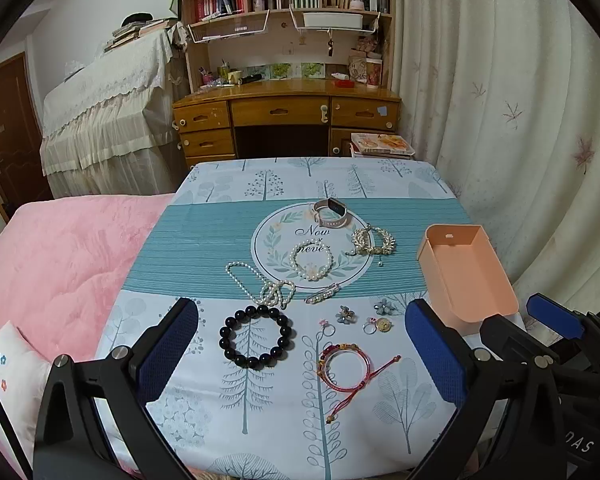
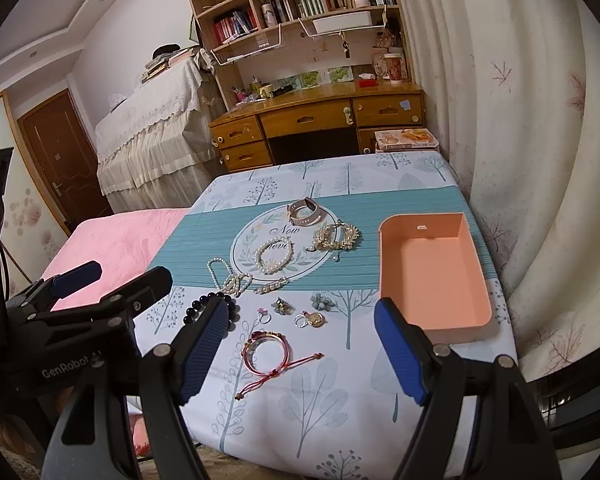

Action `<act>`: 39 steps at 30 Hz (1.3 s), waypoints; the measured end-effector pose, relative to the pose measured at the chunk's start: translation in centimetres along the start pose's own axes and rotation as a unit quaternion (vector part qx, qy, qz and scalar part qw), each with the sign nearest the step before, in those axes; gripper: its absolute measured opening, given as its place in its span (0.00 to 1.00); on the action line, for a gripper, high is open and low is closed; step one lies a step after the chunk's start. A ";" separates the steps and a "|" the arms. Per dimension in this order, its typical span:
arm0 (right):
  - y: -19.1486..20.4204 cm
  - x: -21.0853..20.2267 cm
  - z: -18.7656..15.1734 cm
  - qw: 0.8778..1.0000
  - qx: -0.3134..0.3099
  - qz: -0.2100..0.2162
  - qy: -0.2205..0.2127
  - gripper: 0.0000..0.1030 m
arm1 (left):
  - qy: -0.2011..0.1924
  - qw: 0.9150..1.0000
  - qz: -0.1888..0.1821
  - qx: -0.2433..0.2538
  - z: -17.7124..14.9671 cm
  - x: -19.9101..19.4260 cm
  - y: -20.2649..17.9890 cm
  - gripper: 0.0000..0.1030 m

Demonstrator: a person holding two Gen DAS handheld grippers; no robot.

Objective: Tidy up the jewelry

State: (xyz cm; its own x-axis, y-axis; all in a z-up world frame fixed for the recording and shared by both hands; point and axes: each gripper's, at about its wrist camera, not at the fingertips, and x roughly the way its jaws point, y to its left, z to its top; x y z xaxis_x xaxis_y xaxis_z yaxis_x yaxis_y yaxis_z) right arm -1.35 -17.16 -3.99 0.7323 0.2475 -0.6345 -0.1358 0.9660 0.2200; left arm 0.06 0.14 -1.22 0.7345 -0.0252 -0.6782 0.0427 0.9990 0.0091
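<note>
Bedroom scene from the left wrist: a bench draped in a tree-print cloth stands before a wooden desk and bookshelves, with a pink bedspread to the left. The left gripper hangs over the near edge, its blue-padded jaws spread wide and holding nothing. Between them lie a black bead bracelet and a red cord bracelet. Farther back sit a pearl necklace, a pearl bracelet, a gold leaf-shaped piece and a smartwatch. Small rings and flower-shaped pieces lie in the middle. An empty peach-coloured box stands at the right side, apart from all the jewelry.

Seen from the right wrist, the same bench runs beside a cream floral curtain. The right gripper is also fully spread and empty, with the red cord bracelet on the cloth between its jaws. The peach-coloured box sits just beyond the right-hand jaw, and the black bead bracelet is partly hidden behind the left-hand one. The left gripper shows at the left edge of this view.
</note>
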 end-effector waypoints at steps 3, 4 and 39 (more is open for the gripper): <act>0.2 0.5 -0.5 1.000 -0.001 0.002 0.004 0.74 | 0.004 1.000 -0.002 -0.001 -0.3 0.2 0.2 0.99; 0.2 0.5 -0.6 1.000 -0.001 0.002 0.004 0.74 | 0.006 1.000 -0.003 -0.002 -0.2 0.3 0.2 0.99; 0.7 1.6 -1.2 1.000 -0.001 0.009 0.027 0.74 | 0.035 0.999 -0.004 -0.012 -0.2 1.6 1.5 0.99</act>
State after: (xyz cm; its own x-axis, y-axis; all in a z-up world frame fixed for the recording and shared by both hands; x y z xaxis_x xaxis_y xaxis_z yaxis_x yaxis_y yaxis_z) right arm -1.09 -16.01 -5.70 0.6921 0.2682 -0.6702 -0.1492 0.9615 0.2306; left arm 1.16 1.59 -2.43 0.6847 -0.0307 -0.7282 0.0316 0.9994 -0.0124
